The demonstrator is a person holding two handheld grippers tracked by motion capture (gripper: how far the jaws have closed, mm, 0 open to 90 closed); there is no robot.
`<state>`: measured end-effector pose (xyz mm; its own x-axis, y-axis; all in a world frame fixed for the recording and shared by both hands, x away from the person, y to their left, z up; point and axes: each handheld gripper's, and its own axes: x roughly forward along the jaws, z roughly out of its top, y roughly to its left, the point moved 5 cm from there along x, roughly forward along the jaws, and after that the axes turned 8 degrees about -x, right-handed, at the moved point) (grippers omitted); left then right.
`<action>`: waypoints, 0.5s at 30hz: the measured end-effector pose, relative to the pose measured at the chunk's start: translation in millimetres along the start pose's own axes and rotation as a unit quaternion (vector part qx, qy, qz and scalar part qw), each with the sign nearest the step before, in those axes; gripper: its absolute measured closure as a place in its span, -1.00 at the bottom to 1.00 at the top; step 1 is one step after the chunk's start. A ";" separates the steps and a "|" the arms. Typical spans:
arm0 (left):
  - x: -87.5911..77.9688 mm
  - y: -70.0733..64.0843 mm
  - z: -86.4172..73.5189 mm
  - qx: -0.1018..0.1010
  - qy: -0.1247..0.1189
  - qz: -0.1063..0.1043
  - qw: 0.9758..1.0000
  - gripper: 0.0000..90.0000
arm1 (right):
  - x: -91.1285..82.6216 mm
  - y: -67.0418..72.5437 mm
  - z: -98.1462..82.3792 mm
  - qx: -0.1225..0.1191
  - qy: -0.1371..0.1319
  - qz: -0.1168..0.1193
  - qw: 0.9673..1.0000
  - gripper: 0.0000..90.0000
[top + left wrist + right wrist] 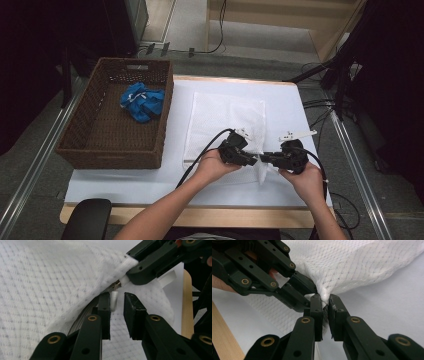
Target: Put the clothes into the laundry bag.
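Table (pixel 125 187) carries a white sheet, light wooden edge nearest the person; wicker basket (pixel 90 145) stands on its left part, a blue cloth bundle (pixel 142 102) inside, near the far end; white mesh laundry bag (pixel 225 117) lies flat on the sheet right of the basket, its near right corner lifted off the surface between the two grippers. Right gripper (pixel 264 158) (pixel 325 308), held from the right side, jaws nearly together, clamps the bag's corner at the zipper end; mesh (pixel 362 267) bunches above the jaws. Left gripper (pixel 254 161) (pixel 117 305), held from the left, meets it tip to tip; jaws narrowly apart, not pressing on anything; the small white zipper pull (pixel 113 301) hangs in the gap, touching or just beside the left-hand pad; no grip on it.
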<state>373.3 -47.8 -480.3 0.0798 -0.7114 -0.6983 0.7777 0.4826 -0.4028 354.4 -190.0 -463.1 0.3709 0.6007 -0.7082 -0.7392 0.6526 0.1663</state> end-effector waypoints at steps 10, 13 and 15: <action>1.5 0.0 1.8 -0.005 0.012 0.013 1.000 0.95 | 0.8 0.4 -0.3 -0.001 0.002 0.001 1.000 0.87; 0.3 0.5 1.9 -0.011 0.012 0.010 1.000 0.95 | 0.3 -0.6 -0.7 0.001 0.003 -0.002 1.000 0.88; -0.2 0.3 2.1 -0.011 0.011 0.008 1.000 0.95 | -0.2 -1.4 -0.7 0.002 0.002 -0.001 1.000 0.89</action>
<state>374.8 -48.6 -479.0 0.0787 -0.6919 -0.7177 0.7627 0.5054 -0.4036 354.9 -191.4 -463.7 0.3699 0.5978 -0.7112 -0.7362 0.6556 0.1682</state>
